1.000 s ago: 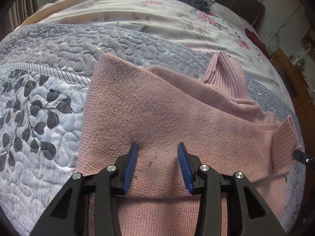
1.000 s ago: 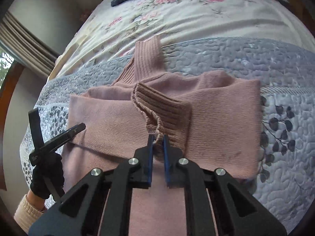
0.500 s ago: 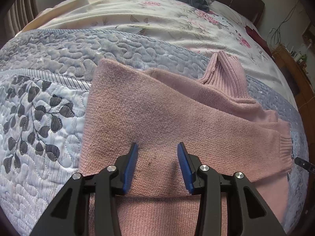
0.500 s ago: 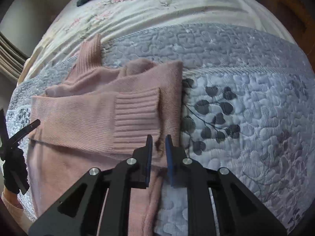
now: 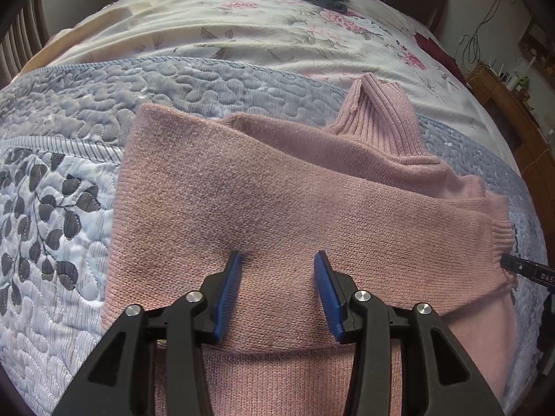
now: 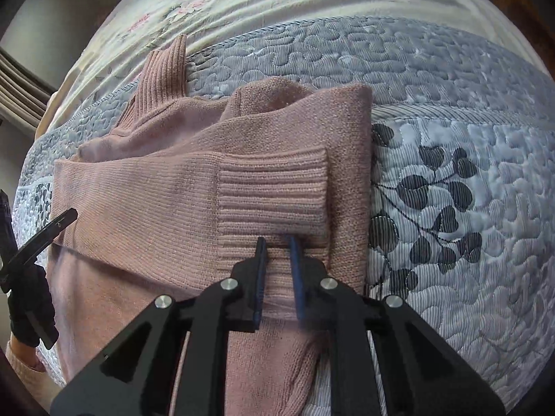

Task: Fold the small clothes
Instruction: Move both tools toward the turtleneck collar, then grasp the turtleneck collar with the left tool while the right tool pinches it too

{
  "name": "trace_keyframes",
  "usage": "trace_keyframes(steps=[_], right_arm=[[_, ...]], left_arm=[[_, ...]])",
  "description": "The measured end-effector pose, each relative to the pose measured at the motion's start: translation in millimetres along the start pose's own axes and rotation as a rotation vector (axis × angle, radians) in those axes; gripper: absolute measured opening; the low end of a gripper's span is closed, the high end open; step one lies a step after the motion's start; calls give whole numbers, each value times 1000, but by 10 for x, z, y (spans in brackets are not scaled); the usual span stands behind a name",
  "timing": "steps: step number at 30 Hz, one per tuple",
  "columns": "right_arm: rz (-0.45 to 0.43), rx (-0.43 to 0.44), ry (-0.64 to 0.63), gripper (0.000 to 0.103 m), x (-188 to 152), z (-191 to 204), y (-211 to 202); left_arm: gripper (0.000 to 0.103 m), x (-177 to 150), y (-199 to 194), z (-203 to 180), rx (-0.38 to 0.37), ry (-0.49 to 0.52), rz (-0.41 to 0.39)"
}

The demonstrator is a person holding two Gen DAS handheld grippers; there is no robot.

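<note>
Both sleeves of pink sweater (image 6: 166, 208) folded across; body fold left. Our left claw (image 5: 276, 291) gapes empty; right claw (image 6: 277, 270) seemingly parted around cuff (image 6: 274, 194).

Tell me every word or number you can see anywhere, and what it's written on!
"DAS": white letters on the black right gripper at the right edge of the left wrist view; the rest is cut off by the frame.
No readable text on the pink sweater, the quilt or the left gripper.
</note>
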State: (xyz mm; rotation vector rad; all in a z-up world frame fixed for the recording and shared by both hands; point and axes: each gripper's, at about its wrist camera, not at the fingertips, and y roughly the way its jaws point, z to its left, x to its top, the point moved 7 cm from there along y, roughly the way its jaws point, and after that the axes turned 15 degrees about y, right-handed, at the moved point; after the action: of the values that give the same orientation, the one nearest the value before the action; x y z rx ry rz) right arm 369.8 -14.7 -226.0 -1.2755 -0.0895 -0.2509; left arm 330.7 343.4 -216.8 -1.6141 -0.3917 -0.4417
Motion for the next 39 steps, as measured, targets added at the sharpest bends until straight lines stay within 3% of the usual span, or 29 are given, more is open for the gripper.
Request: trace_keyframes(steps=[11, 16, 18, 20, 23, 26, 29, 34, 39], right_arm=[[38, -9, -6, 14, 36, -8, 17], [-20, 47, -74, 36, 246, 388, -267], [-24, 91, -81, 39, 411, 603, -281], [-27, 119, -84, 40, 610, 802, -228], [0, 155, -61, 55, 926, 1066, -13], [36, 178, -47, 56, 1157, 1284, 253], [70, 178, -58, 63, 1298, 1445, 540], [112, 203, -27, 63, 1462, 1555, 907], [115, 216, -51, 60, 1512, 1641, 1073]], left_arm=[[44, 34, -1, 1, -2, -6, 22], [45, 451, -323, -83, -2, 32, -63], [50, 698, -327, -134, 6, 69, -73], [51, 943, -209, -174, 14, 107, -53], [51, 1212, 90, -234, -13, 143, -4], [51, 1372, 432, -278, -10, 173, 49], [51, 1441, 748, -317, -34, 189, 92], [51, 1507, 1119, -353, -6, 258, 133], [47, 1606, 1184, -436, -31, 276, 104]])
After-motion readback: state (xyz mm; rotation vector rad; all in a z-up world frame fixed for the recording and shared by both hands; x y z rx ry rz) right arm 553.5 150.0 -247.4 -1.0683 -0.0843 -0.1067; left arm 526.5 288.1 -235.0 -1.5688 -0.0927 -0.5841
